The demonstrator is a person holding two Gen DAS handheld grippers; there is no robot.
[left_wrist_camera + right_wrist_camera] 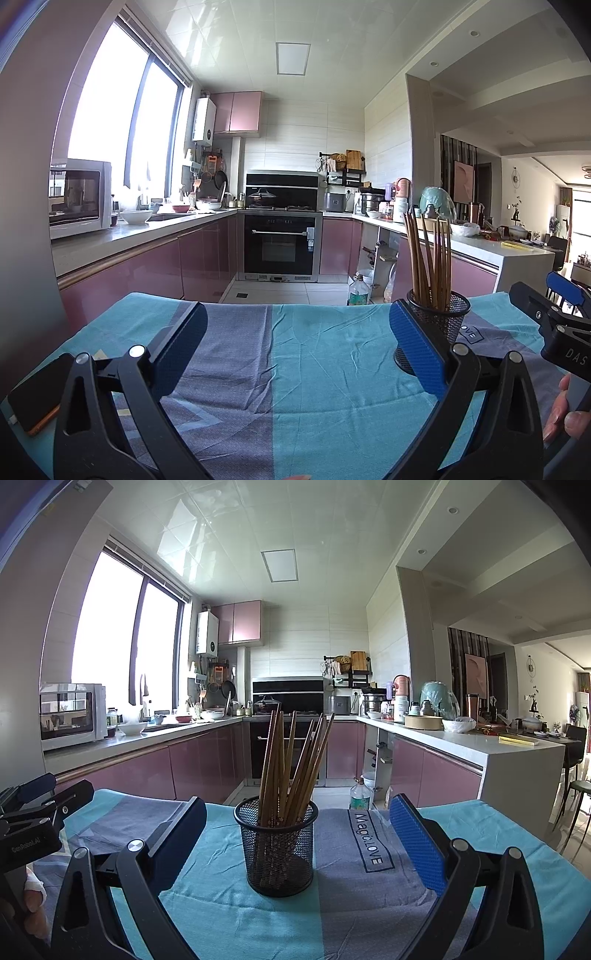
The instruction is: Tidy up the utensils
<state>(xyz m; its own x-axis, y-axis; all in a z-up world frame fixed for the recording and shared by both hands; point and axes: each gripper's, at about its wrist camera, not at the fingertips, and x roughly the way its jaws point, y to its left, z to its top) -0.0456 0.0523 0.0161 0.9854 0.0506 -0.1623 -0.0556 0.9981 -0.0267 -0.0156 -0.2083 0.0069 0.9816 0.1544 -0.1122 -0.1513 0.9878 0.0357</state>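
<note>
Left wrist view: left gripper (295, 347) spread wide over the striped cloth (314, 369), holding nothing; a phone (35, 393) lies at its left; right wrist view: right gripper (299, 845) wide, empty, flanking the mesh holder (279, 849); chopsticks (291, 768) stand inside, leaning.

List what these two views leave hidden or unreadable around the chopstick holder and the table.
- Mesh holder, left wrist view: its lower left side is covered by the left gripper finger.
- Chopsticks, right wrist view: lower ends blur behind the mesh; exact count unclear.
- Phone, left wrist view: partly behind the gripper frame; screen dark.
- Right gripper: nothing between its open fingers; the table's near edge is cut off.
</note>
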